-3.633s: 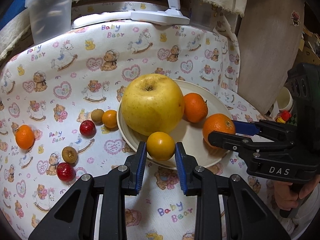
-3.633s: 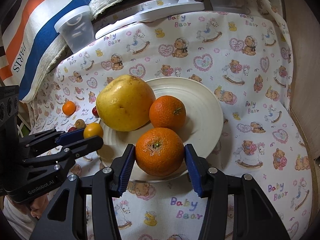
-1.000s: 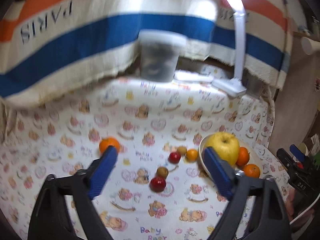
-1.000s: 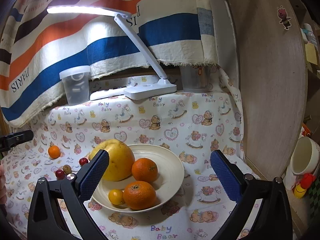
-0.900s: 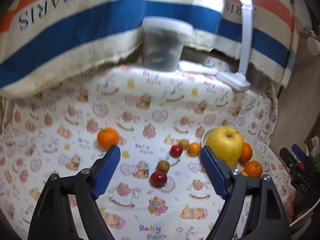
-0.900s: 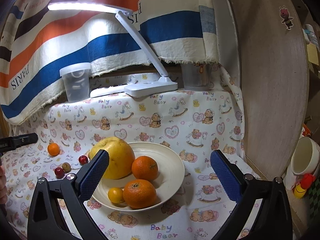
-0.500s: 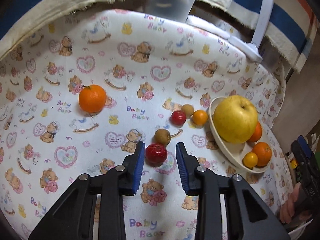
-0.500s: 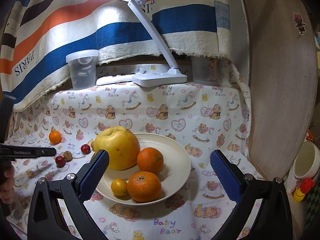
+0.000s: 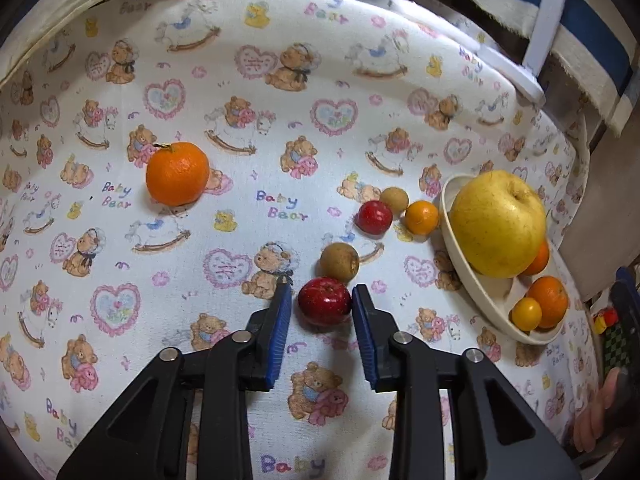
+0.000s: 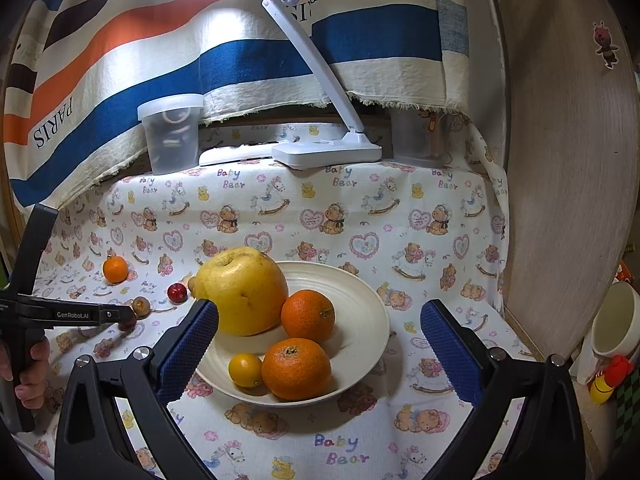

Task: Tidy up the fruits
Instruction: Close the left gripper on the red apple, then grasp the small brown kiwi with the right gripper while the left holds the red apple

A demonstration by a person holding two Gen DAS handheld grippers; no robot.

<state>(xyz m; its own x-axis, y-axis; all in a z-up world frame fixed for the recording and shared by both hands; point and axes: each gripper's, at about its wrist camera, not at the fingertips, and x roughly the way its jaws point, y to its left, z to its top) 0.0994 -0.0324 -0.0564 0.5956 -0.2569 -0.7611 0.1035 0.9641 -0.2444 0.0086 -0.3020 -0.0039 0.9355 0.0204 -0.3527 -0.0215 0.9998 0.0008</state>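
Observation:
In the left wrist view my left gripper (image 9: 322, 304) straddles a small red fruit (image 9: 324, 301) on the cloth, its blue pads close on either side with slim gaps. Beyond lie a brown fruit (image 9: 339, 262), another red fruit (image 9: 374, 217), a small orange fruit (image 9: 421, 217), a second brown fruit (image 9: 394, 198) and a lone mandarin (image 9: 177, 173). The cream plate (image 10: 360, 320) holds a big yellow apple (image 10: 242, 290), two mandarins (image 10: 307, 315) and a small yellow-orange fruit (image 10: 245, 369). My right gripper (image 10: 319, 354) hangs wide open and empty above the plate's near side.
A white desk lamp (image 10: 326, 152), a lidded clear tub (image 10: 171, 134) and a striped cloth (image 10: 240, 56) stand at the back. A wooden panel (image 10: 568, 160) rises on the right, with a white cup (image 10: 614, 320) beside it.
My left gripper has dropped from high above the table to the red fruit and narrowed from wide open to close around it. The right gripper has stayed wide open, drifting slightly.

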